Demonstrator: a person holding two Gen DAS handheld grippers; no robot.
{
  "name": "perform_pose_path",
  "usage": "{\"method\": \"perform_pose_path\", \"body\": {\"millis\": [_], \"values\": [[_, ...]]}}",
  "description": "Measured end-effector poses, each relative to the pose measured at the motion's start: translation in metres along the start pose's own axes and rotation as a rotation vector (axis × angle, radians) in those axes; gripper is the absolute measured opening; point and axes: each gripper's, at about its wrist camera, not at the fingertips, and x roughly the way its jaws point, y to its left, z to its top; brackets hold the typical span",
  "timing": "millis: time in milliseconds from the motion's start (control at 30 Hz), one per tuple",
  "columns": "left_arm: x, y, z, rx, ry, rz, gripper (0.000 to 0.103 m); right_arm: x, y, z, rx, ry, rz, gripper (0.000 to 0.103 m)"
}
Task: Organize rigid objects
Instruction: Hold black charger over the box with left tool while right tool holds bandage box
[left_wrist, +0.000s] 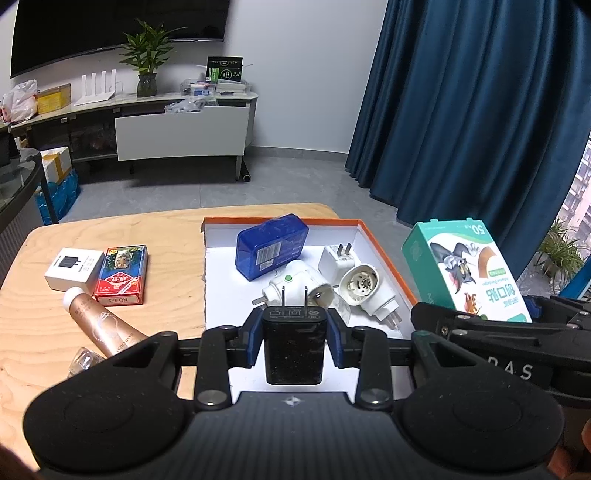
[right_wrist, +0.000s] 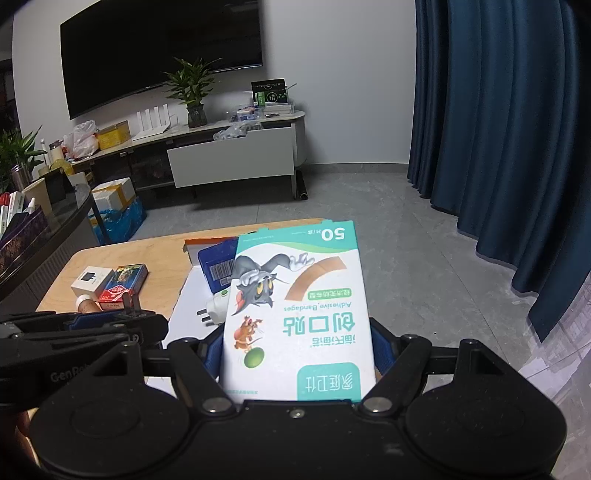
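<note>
While left claw (left_wrist: 294, 341) grips black charger (left_wrist: 294, 345), right claw (right_wrist: 297, 354) grips bandage box (right_wrist: 295, 314).

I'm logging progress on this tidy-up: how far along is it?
Done: blue case and three white plugs lie in the tray. In hand: left hand-held gripper grips a black charger; right one a bandage box. Left: white box, cards, tube on the table.

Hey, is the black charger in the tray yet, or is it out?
Out. The left hand-held gripper grips the black charger, prongs pointing away, above the near edge of the orange-rimmed tray.
</note>
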Motion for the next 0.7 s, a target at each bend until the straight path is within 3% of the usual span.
{"method": "perform_pose_path", "body": {"millis": [700], "values": [[-0.0017,0.0028,-0.0013,-0.021,-0.001,0.001,0.037,0.0045,0.0025,-0.0032,-0.005,0.003,-0.006,0.088]]}}
